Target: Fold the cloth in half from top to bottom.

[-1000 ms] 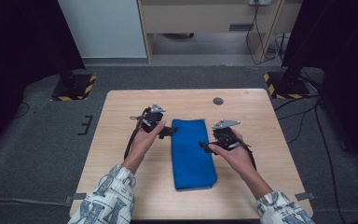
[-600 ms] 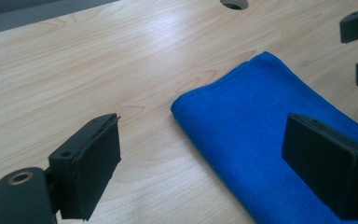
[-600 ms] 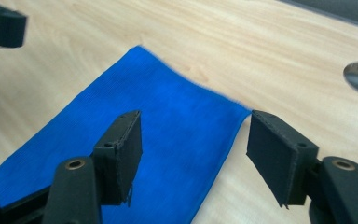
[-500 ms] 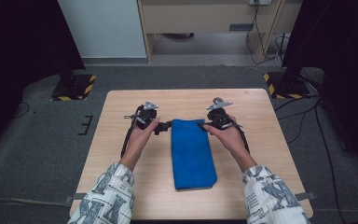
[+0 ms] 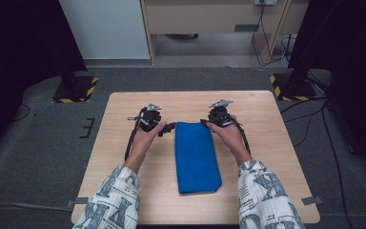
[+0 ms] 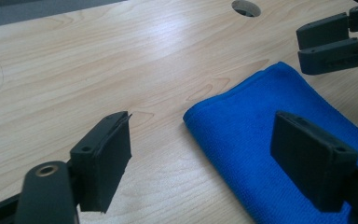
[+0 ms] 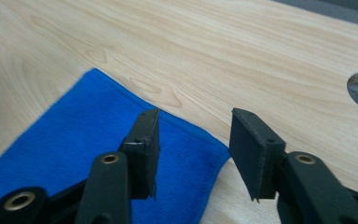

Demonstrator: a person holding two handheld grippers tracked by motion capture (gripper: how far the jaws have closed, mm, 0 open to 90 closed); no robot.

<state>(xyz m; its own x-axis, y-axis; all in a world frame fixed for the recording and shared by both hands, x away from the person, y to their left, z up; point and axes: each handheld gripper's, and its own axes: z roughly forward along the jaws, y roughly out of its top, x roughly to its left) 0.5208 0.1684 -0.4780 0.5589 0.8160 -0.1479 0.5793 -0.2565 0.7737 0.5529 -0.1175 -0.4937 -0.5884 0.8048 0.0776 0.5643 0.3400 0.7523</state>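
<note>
High view: both tools, left [image 5: 170,127] and right [image 5: 204,123], closing, straddle blue cloth [image 5: 196,157] corners, ungripped; no writing.

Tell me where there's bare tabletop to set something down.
Bare wood lies left and right of the folded blue microfibre cloth, out to the light wooden table edges, and along the far edge. Crowded: the cloth's far corners, by both hand-held grippers.

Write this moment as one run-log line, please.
left gripper: open, closing, astride blue towel far-left corner | right gripper: open, closing, astride far-right corner | towel: folded, flat on table
</note>
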